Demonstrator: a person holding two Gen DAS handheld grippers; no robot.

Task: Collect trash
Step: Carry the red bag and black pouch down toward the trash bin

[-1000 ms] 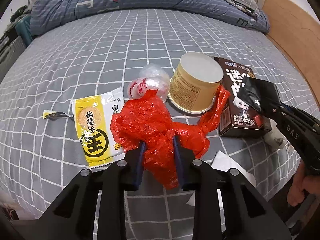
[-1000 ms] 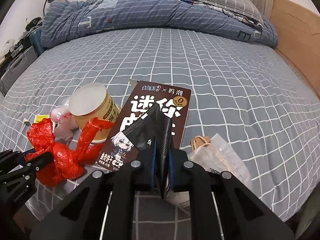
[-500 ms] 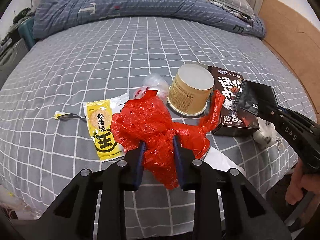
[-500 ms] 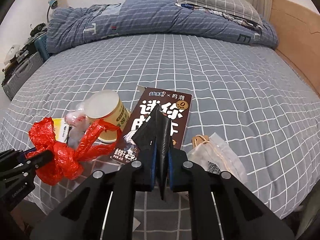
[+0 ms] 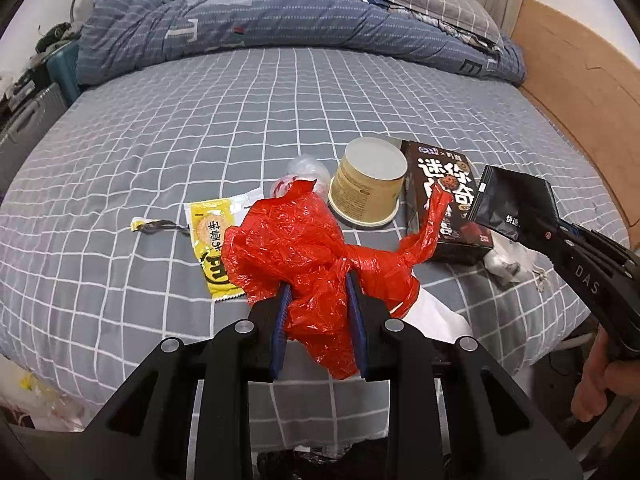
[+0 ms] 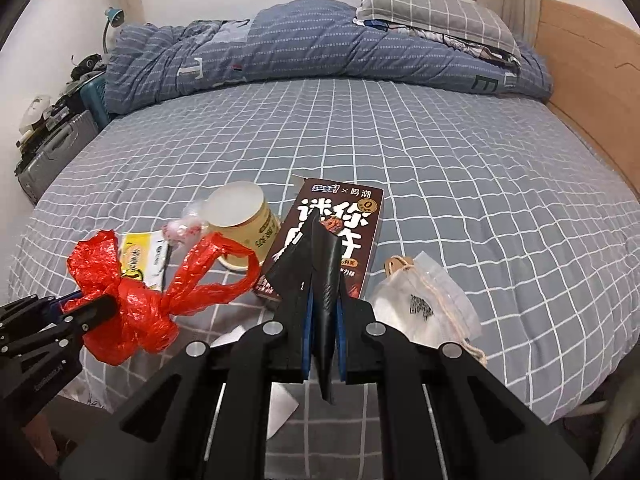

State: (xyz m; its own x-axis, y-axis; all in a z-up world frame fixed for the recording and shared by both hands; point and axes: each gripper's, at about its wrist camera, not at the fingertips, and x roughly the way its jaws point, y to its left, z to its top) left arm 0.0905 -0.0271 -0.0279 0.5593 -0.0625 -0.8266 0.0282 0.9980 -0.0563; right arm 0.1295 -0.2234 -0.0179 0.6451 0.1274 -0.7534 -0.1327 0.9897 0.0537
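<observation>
The trash lies near the bed's (image 5: 280, 112) front edge. Box (image 6: 340, 236): stiff, light; grip an edge. Cup (image 5: 368, 188): crushable; grip the rim. Left gripper (image 5: 318, 300) is clamped on the red bag (image 5: 296, 248), a soft, slippery film. Right gripper (image 6: 322, 316) pinches the black pouch (image 6: 316, 264), thin and limp.

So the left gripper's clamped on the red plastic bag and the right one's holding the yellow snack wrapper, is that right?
Not quite. The left gripper does clamp the red plastic bag, but the right gripper holds a black pouch, as the right wrist view shows. The yellow snack wrapper lies on the bed.
</observation>
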